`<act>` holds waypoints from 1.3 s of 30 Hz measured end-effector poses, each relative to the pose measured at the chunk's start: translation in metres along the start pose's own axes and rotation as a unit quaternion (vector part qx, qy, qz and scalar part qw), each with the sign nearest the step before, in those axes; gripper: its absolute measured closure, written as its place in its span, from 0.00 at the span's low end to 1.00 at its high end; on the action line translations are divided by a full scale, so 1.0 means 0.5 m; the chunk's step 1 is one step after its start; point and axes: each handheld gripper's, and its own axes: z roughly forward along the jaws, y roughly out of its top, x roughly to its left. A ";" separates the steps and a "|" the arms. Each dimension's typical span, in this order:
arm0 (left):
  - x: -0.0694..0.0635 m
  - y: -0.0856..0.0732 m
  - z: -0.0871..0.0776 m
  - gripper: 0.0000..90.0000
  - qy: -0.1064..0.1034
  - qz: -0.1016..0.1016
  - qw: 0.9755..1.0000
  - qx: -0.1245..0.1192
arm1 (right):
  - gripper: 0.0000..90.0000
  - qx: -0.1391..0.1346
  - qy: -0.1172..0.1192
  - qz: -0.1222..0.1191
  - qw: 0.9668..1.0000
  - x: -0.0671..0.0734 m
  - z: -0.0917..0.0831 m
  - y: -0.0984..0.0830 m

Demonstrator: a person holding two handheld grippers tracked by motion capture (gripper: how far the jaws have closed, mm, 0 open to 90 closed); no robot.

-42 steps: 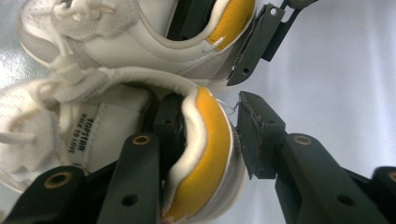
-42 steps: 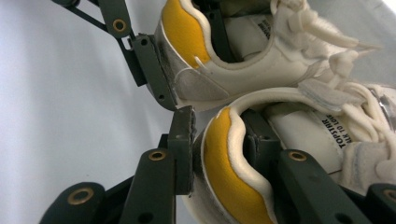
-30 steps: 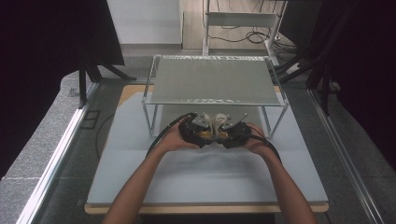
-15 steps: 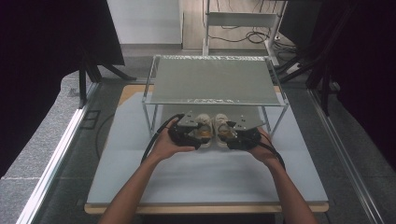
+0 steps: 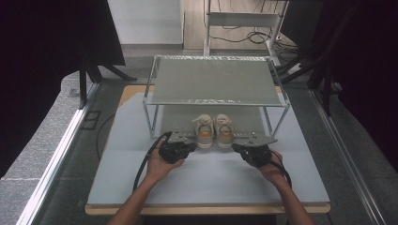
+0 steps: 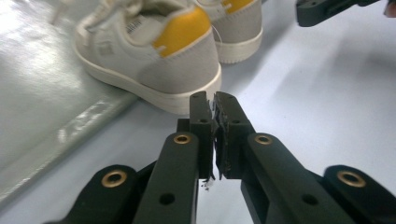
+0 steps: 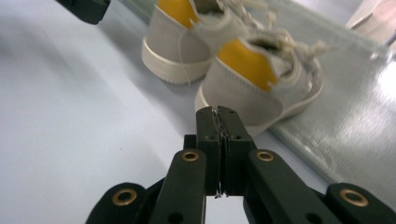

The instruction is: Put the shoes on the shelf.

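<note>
Both hands backed off and apart; shoes [image 5: 213, 130] now sit free at the rack [image 5: 216, 84] front edge, heels toward me. Left gripper [image 5: 184, 137] and right gripper [image 5: 248, 138] flank the heels, jaws closed, holding nothing. Each is nearest its own shoe, straight ahead.

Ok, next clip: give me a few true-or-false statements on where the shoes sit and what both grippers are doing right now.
1. The pair of shoes sits side by side, heels toward the person. True.
2. The left gripper clamps a shoe heel. False: it is shut on nothing, just short of the heel.
3. The shoes rest on the rack's top shelf. False: they sit low, under it.
4. The right gripper is shut and empty. True.
5. The heel tabs are yellow. True.
</note>
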 end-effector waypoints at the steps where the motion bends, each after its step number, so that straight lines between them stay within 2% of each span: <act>1: -0.002 0.001 0.005 0.97 0.001 0.000 1.000 -0.001 | 0.98 0.001 -0.001 0.003 1.000 -0.001 0.005 -0.001; 5: -0.003 0.012 0.032 0.99 0.002 -0.002 1.000 0.005 | 0.98 0.003 -0.006 0.001 1.000 -0.001 0.030 0.006; 8: 0.002 0.019 0.047 1.00 0.005 -0.007 1.000 0.009 | 0.99 0.005 -0.021 0.002 1.000 -0.001 0.048 0.011; 11: 0.005 0.025 0.059 1.00 0.008 -0.012 1.000 0.011 | 0.99 0.000 -0.012 0.015 1.000 -0.006 0.058 0.015; 15: 0.007 0.030 0.066 1.00 0.002 -0.014 1.000 0.009 | 0.99 0.003 -0.013 0.006 1.000 -0.004 0.070 0.024; 20: 0.015 0.032 0.075 1.00 0.014 -0.017 1.000 0.008 | 0.99 0.010 -0.030 -0.007 0.999 0.001 0.088 0.037; 25: 0.029 0.032 0.081 1.00 0.014 -0.030 0.999 0.003 | 0.99 0.003 -0.038 0.009 0.999 -0.006 0.098 0.045; 31: 0.036 0.038 0.087 1.00 0.019 -0.030 0.999 0.006 | 0.99 0.001 -0.051 0.016 0.999 -0.009 0.108 0.046; 35: 0.043 0.048 0.090 1.00 0.027 -0.037 0.999 -0.006 | 0.99 -0.001 -0.056 0.029 0.998 -0.016 0.113 0.046; 39: 0.047 0.057 0.097 1.00 0.035 -0.027 0.999 0.000 | 0.99 0.002 -0.062 0.034 0.998 -0.017 0.116 0.048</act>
